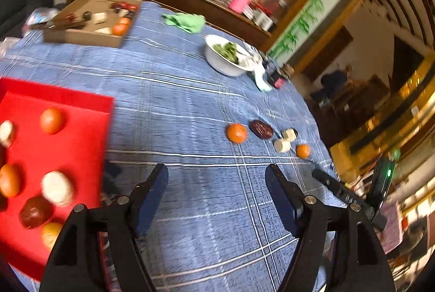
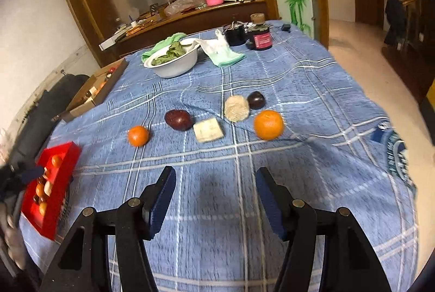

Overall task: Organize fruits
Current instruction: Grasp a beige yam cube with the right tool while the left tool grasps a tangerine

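A red tray (image 1: 81, 134) at the left holds several fruits and pale pieces; it also shows far left in the right wrist view (image 2: 66, 164). Loose on the blue checked cloth lie two oranges (image 2: 138, 136) (image 2: 268, 124), a dark red fruit (image 2: 178, 119), a smaller dark fruit (image 2: 256, 100), a pale square block (image 2: 208, 129) and a pale round piece (image 2: 236, 108). My left gripper (image 1: 216, 179) is open and empty, beside the tray. My right gripper (image 2: 216, 181) is open and empty, short of the loose fruits.
A white bowl of greens (image 2: 174, 59) and a green cloth (image 2: 225, 52) lie at the back. A dark jar (image 2: 259, 36) stands behind them. A cardboard box (image 1: 89, 20) with small items sits far left. The table edge drops off at the right.
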{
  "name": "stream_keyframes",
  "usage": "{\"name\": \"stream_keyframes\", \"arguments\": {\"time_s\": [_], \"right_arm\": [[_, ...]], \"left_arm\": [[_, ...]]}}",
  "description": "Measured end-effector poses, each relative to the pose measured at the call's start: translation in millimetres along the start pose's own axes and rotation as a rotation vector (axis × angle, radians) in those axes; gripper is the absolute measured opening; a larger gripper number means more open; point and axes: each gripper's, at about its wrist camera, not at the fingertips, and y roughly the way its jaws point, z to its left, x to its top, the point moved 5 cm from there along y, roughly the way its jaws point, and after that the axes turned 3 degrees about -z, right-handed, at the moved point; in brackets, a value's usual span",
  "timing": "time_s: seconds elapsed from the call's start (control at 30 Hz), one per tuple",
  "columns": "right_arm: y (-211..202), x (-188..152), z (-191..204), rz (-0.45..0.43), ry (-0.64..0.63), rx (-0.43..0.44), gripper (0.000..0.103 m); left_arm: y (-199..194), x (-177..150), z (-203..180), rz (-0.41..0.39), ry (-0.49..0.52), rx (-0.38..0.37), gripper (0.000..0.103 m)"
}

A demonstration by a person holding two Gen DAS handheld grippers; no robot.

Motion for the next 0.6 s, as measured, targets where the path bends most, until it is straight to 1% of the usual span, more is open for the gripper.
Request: {"name": "stream_keyframes", "arguments": {"time_s": [0.07,0.1,0.23,0.3,0.37,0.4,0.43,0.5,0.53,0.6], "right_arm": [[15.2,7.5,6.1,0.015,-0.006,0.032,0.065],[26.1,10.1,9.8,0.024,-0.023,0.030,0.065],[63.7,22.8,17.1,0.035,-0.100,-0.070,0.065],[76.9,25.9,16.1,0.047,-0.114,-0.094,0.065],[88.4,28.6,13.4,0.058,-0.106,-0.095,0.064],[91.8,28.8,11.7,0.059,-0.101,-0.092,0.060],[94.3,29.2,9.8,0.059,-0.098,-0.090,0.053],[100.9,27.6,4.9,0.077,-0.084,-0.077,0.041],[98.8,28.0,4.5,0.066,-0.079,-0.071,0.037],[95.5,27.7,3.5,0.061,-0.069,-0.057,0.037]], "left_arm": [[16.5,0.6,-9.1,0.009,0.022,0.010,0.073],[25.4,1.5,-12.9,0.015,0.034,0.015,0.073],[57.5,1.0,-18.4,0.049,0.077,0.044,0.072],[75.0,1.1,-20.7,0.065,0.100,0.062,0.072],[89.6,1.3,-21.1,0.082,0.113,0.076,0.072],[98.6,2.3,-21.8,0.090,0.118,0.078,0.072],[105.6,2.9,-22.0,0.096,0.121,0.081,0.072],[120.3,5.4,-23.3,0.103,0.132,0.089,0.072],[127.5,7.0,-24.3,0.104,0.141,0.096,0.072],[139.3,10.0,-27.0,0.103,0.157,0.107,0.072]]}}
